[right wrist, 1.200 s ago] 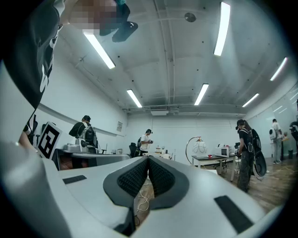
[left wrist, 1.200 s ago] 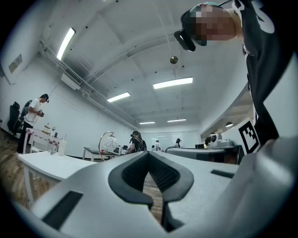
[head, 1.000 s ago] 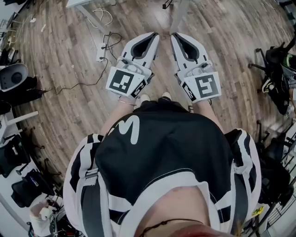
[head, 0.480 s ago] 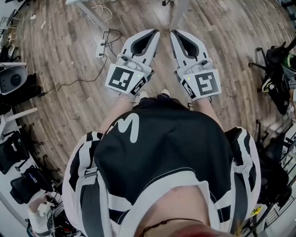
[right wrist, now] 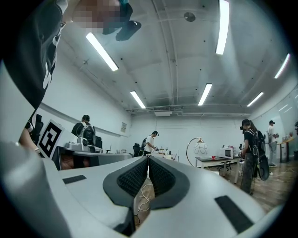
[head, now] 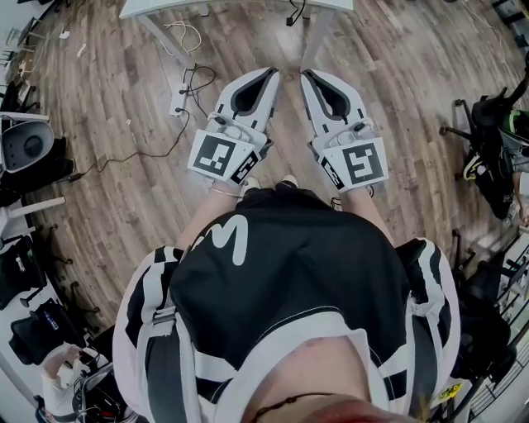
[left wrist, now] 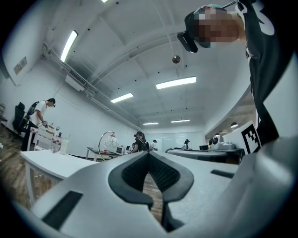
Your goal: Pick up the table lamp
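wood-plank floor [head: 124,190] runs under the standing person, with a white power strip [head: 178,97] and loose cables [head: 132,153] lying by the legs of a white table [head: 157,8] at the top edge of the head view. the left gripper [head: 273,74] and the right gripper [head: 306,76] are held side by side in front of the person's waist, pointing away from the body, their tips near each other. each one's jaws are pressed together at the tips, and nothing sits between the ribbed black pads; only floor shows through the gap behind them.

the table lamp [left wrist: 111,141], a thin metal arc with a pale globe shade hanging from it, stands upright on a far table [right wrist: 212,160] across the room, near that table's end and just beside a white microwave [right wrist: 226,152]. it is well apart from both grippers. other people stand at worktops along the walls.
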### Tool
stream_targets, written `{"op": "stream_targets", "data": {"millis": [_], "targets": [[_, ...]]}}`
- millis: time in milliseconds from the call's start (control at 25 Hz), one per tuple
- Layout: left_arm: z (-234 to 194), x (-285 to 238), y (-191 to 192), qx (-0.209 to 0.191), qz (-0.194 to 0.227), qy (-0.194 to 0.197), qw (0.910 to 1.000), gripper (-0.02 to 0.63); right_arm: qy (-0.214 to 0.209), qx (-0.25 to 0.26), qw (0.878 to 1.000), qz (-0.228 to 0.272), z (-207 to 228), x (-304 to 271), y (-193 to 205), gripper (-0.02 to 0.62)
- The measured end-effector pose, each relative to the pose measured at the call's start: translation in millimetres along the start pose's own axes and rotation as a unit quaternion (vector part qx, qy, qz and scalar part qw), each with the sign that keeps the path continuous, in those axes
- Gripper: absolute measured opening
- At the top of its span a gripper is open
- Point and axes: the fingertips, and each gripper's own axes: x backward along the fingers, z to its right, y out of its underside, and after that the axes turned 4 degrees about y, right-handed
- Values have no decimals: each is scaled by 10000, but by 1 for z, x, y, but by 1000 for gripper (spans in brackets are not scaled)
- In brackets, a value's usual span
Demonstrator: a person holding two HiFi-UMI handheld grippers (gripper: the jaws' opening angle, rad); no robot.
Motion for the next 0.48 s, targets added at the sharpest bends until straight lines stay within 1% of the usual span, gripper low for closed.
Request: {"op": "stream_targets", "data": {"millis": [280, 480], "targets": [[12, -21, 12, -133, -68, -93, 9998, 3, -67, -77, 9999, 41, 25, 8, 5, 18], [17, -30, 25, -91, -148, -270, 9995, 3, -128, -144, 9998, -38, 40, 13, 17, 18]]}}
